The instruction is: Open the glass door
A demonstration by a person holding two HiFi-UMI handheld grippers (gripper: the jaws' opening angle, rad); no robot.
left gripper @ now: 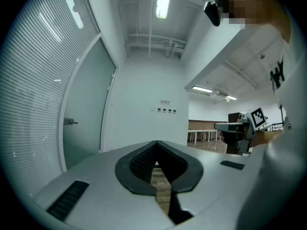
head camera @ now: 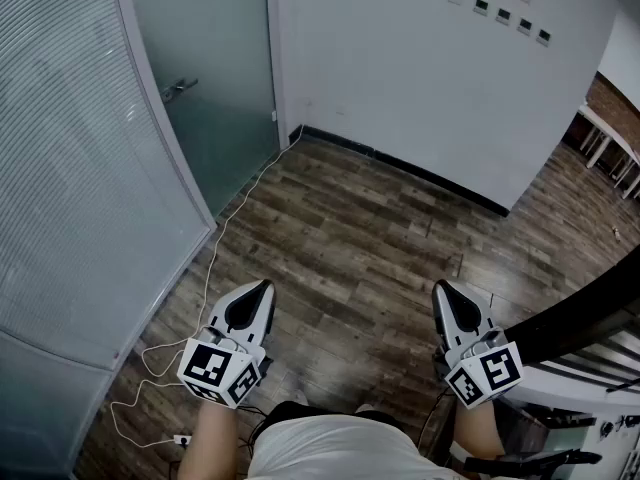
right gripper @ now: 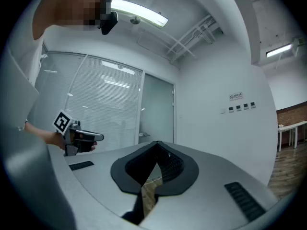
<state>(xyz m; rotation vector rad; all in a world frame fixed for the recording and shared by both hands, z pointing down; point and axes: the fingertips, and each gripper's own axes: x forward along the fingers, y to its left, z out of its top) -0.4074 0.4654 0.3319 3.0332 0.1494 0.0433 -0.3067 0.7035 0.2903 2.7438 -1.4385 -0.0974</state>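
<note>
The frosted glass door [head camera: 205, 78] stands closed at the far left, with a metal lever handle [head camera: 178, 89] on it. It also shows in the left gripper view as the door [left gripper: 85, 114] with its handle [left gripper: 70, 122], and in the right gripper view as the door [right gripper: 158, 110] with its handle [right gripper: 144, 135]. My left gripper [head camera: 264, 286] and right gripper [head camera: 441, 287] are held level in front of me, well short of the door. Both are shut with nothing between the jaws, as the left gripper [left gripper: 156, 143] and right gripper [right gripper: 157, 143] show in their own views.
A curved glass partition with blinds [head camera: 60, 178] runs along the left. A white cable [head camera: 215, 253] trails over the wooden floor to a power strip [head camera: 182, 438]. Wall switches [head camera: 510, 16] sit on the white wall ahead. A dark railing [head camera: 585, 318] and white tables [head camera: 612, 148] are at the right.
</note>
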